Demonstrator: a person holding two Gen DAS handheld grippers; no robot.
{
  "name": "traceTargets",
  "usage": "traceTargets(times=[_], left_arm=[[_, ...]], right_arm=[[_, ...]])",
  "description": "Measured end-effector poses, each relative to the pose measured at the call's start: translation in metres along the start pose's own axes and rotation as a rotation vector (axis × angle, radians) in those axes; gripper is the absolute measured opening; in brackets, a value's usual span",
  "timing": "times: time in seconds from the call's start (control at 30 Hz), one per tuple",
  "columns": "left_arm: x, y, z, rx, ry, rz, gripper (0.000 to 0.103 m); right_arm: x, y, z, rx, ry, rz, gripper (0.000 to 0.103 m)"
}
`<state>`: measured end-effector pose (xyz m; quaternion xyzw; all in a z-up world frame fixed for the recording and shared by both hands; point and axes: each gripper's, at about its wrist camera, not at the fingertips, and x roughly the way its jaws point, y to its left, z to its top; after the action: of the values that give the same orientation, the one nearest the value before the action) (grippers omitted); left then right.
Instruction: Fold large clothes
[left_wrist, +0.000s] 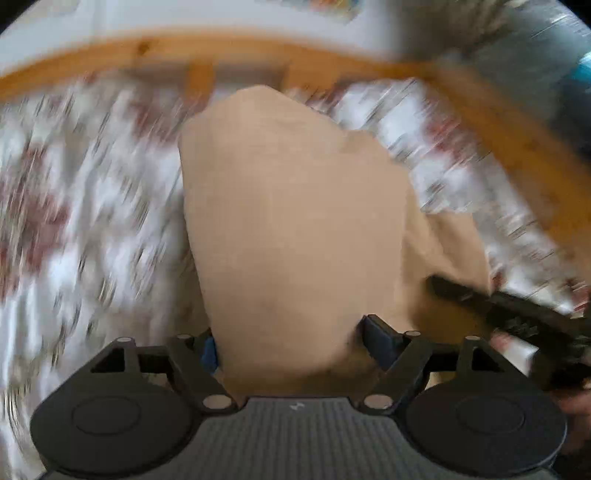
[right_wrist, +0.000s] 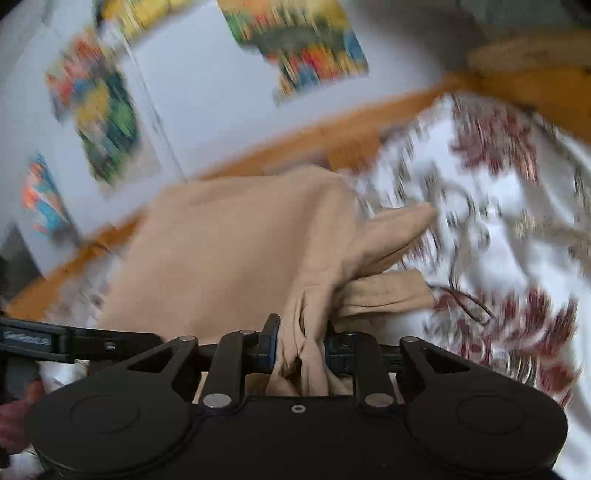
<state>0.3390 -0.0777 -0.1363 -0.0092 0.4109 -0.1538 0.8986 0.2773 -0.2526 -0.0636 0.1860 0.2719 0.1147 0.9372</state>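
- Between right gripper (right_wrist: 299, 350) pads: tan garment (right_wrist: 229, 251), bunched, clamped tight.
- Left gripper (left_wrist: 291, 347) jaws wide; cloth drapes ahead between them, grip unclear.
- Soft, light, floppy; pinch edges or corners.

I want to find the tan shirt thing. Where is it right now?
The tan garment lies on the flowered bedspread in front of the wooden bed frame, one bunched end pinched in the right gripper.
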Motion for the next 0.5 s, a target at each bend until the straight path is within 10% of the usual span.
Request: traceTargets(times=[0.13, 0.5], left_arm=[[0.004, 0.029, -0.022, -0.174, -0.049, -0.018, 0.092], [-0.025, -0.006, -0.037, -0.182, -0.122, 0.188, 0.102]], right_arm=[[0.002, -0.017, -0.027, -0.08, 0.01, -0.066, 0.061], [-0.045, -0.01, -0.018, -0.135, -0.059, -0.106, 0.091]])
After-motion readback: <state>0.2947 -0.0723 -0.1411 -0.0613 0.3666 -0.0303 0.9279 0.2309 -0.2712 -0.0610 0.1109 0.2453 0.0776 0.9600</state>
